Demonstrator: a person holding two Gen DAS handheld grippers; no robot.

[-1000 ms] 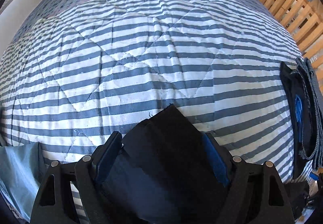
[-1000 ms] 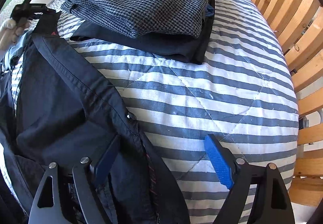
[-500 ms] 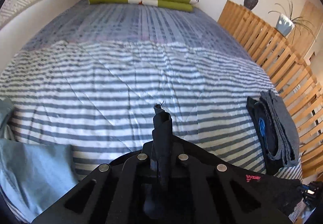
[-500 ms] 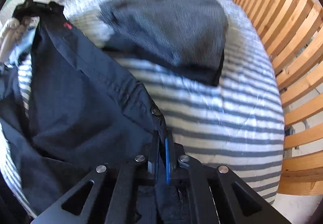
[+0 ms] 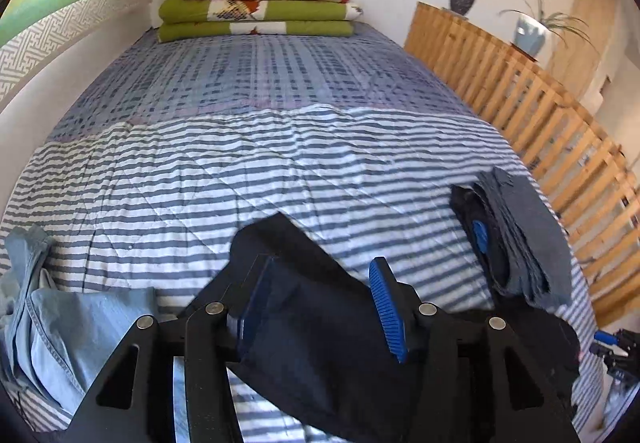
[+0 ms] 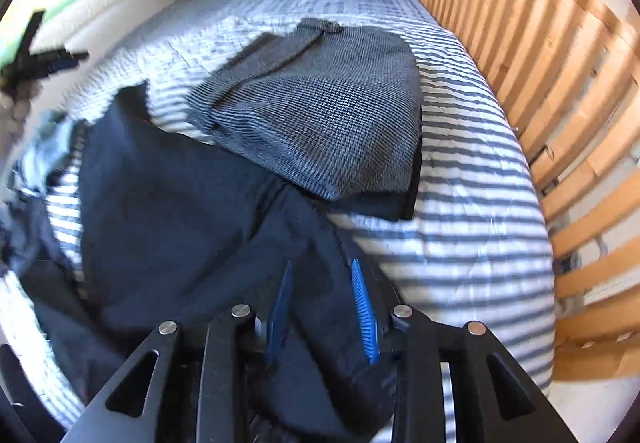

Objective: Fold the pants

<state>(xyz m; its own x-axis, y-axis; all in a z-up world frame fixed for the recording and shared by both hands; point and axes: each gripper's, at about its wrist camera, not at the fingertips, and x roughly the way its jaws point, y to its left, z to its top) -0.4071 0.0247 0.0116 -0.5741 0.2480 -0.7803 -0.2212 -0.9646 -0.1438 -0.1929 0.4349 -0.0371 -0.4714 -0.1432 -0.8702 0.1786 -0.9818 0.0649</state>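
Lying rumpled on the striped quilt (image 5: 280,163) beside the folded stack (image 6: 320,115), black pants (image 6: 180,203) between parted fingers of left gripper (image 5: 316,295) and right gripper (image 6: 324,307), risking slipping and bunching unclamped.

matt dark cloth pants (image 6: 168,195) lie on a quilted striped cotton bedspread (image 5: 240,171) beside a slatted bare-wood rail (image 6: 540,55).

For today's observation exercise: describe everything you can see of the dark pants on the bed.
The dark pants are navy, of a plain woven cloth, unfolded and rumpled across the striped bedspread. One edge reaches the folded grey clothes. Cloth lies between the open fingers of the left tongs and the right tongs; neither is clamped.
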